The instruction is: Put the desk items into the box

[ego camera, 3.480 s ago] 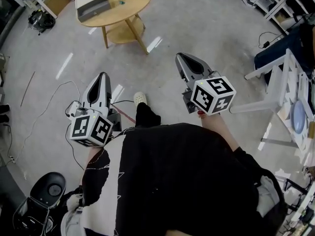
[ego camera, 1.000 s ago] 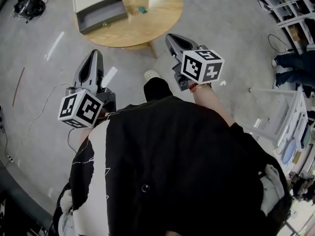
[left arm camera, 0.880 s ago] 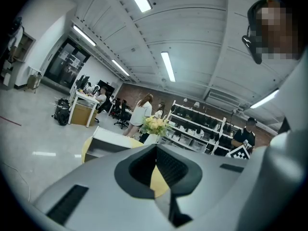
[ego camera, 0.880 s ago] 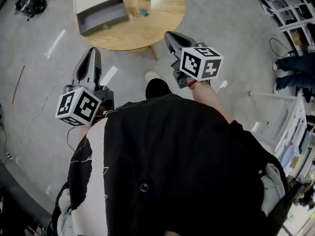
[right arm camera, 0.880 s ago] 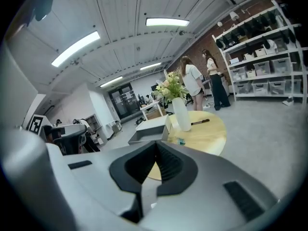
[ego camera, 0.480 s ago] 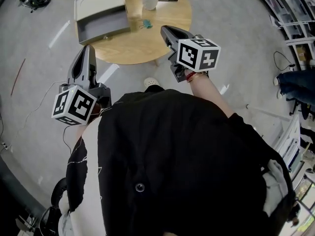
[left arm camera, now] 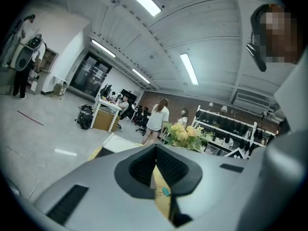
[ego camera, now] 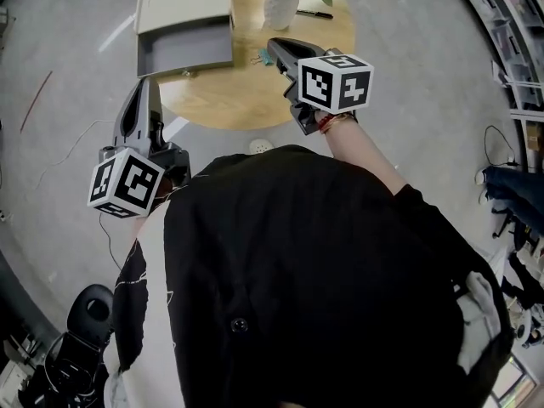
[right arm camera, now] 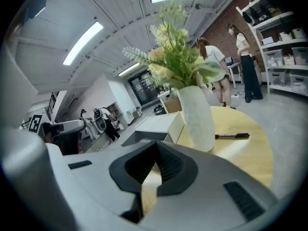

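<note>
A round wooden table [ego camera: 223,100] carries an open grey box [ego camera: 185,51] with a pale lid, a white vase of flowers [ego camera: 283,5], a black pen [ego camera: 316,13] and a small teal clip [ego camera: 260,58]. My right gripper [ego camera: 274,44] is shut and empty, its tips over the table beside the clip. My left gripper [ego camera: 143,83] is shut and empty at the table's near left edge, just short of the box. The right gripper view shows the vase [right arm camera: 197,114], pen [right arm camera: 232,136] and box [right arm camera: 154,126] past the right gripper [right arm camera: 156,146]. In the left gripper view the clip [left arm camera: 166,191] shows behind the left gripper [left arm camera: 155,150].
Grey floor surrounds the table, with a thin cable [ego camera: 72,151] at the left and a black stool [ego camera: 89,313] at the lower left. Shelving [ego camera: 510,24] stands at the far right. Several people [left arm camera: 157,119] stand among desks in the background.
The table has drawn closer as the person walked up to it. Both grippers moved forward: the right one now reaches over the tabletop, the left one has come to the table's edge by the box.
</note>
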Demonstrator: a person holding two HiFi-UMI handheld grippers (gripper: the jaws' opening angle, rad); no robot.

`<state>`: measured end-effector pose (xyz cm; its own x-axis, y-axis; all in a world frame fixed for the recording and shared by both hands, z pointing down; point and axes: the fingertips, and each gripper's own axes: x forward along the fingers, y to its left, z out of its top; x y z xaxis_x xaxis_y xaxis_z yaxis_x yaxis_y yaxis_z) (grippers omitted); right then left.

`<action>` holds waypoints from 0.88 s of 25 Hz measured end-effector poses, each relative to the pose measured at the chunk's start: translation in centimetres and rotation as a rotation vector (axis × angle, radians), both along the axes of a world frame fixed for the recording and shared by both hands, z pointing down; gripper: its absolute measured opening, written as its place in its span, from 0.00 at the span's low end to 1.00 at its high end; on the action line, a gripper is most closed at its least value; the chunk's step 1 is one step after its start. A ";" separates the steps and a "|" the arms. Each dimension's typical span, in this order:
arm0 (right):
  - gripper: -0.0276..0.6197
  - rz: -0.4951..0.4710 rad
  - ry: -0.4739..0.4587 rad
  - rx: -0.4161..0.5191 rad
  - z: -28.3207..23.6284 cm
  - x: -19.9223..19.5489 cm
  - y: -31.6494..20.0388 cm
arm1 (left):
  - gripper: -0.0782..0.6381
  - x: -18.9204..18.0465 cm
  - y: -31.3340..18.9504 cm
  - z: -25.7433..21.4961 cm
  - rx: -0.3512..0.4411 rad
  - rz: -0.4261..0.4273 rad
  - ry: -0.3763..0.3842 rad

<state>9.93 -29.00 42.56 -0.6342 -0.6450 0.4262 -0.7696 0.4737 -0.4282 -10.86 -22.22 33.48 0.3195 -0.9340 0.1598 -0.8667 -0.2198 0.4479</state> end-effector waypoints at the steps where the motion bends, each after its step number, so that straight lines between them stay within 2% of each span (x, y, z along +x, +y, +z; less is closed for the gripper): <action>1: 0.05 -0.023 0.005 -0.016 0.5 -0.3 -0.2 | 0.12 0.0 -0.1 0.2 -0.007 -0.015 0.004; 3: 0.05 -0.067 0.013 -0.043 1.5 -0.8 -0.4 | 0.12 0.0 -0.2 0.5 -0.023 -0.040 0.014; 7: 0.15 -0.150 0.055 -0.089 3.7 -1.7 -0.5 | 0.12 -0.1 -0.5 0.6 -0.039 -0.079 0.009; 12: 0.24 -0.227 0.163 -0.126 7.2 -2.2 -0.5 | 0.12 -0.5 -0.6 1.4 -0.063 -0.116 0.005; 17: 0.24 -0.269 0.287 -0.087 8.7 -1.8 -1.0 | 0.12 -0.7 -0.6 1.8 -0.080 -0.140 0.011; 22: 0.26 -0.319 0.314 -0.093 9.3 -2.7 -1.1 | 0.12 -1.3 -0.7 2.0 -0.083 -0.161 0.008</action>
